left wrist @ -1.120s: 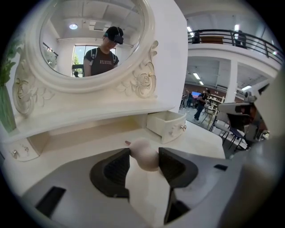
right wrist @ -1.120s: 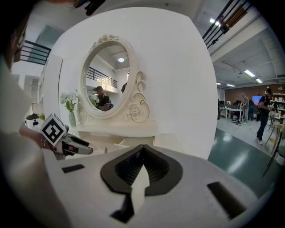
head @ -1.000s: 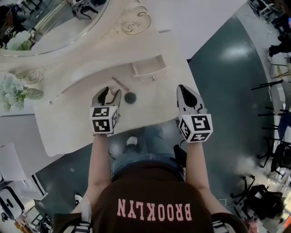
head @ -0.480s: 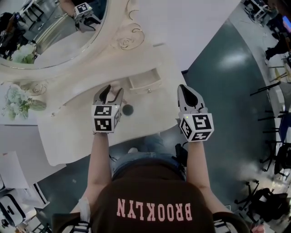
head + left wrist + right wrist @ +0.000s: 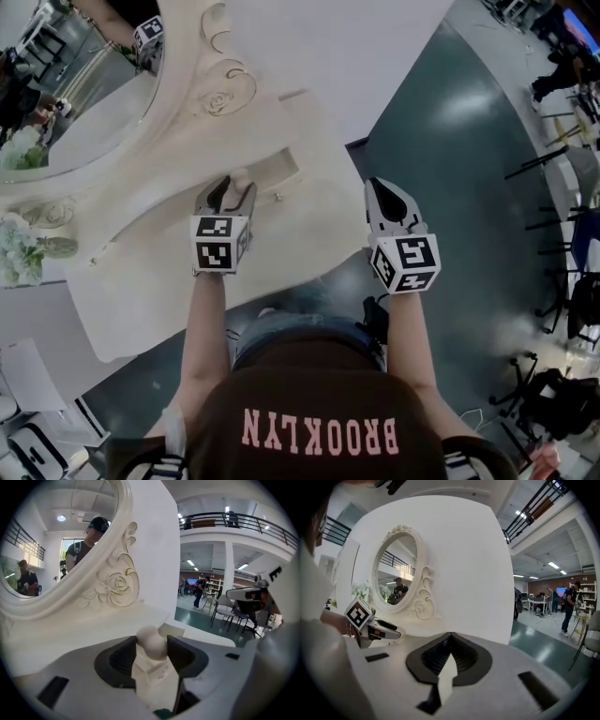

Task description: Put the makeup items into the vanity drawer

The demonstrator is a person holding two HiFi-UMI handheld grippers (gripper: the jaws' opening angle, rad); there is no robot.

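Note:
My left gripper (image 5: 227, 187) is shut on a pale beige, egg-shaped makeup sponge (image 5: 152, 642), and the two dark pads press its sides. In the head view the sponge (image 5: 240, 178) sits just left of the small open vanity drawer (image 5: 278, 172), above the cream vanity top (image 5: 150, 272). My right gripper (image 5: 387, 200) hangs off the vanity's right edge over the floor. Its jaws are shut with nothing between them (image 5: 449, 638). No other makeup items show now.
An oval mirror (image 5: 75, 103) with a carved cream frame (image 5: 117, 581) stands behind the vanity top. White flowers (image 5: 19, 253) stand at the far left. Dark green floor (image 5: 450, 141) lies to the right, with chairs and people further off.
The vanity has slid up and left in the head view. My left gripper with the sponge now sits beside the drawer. The dark round item and the thin stick no longer show.

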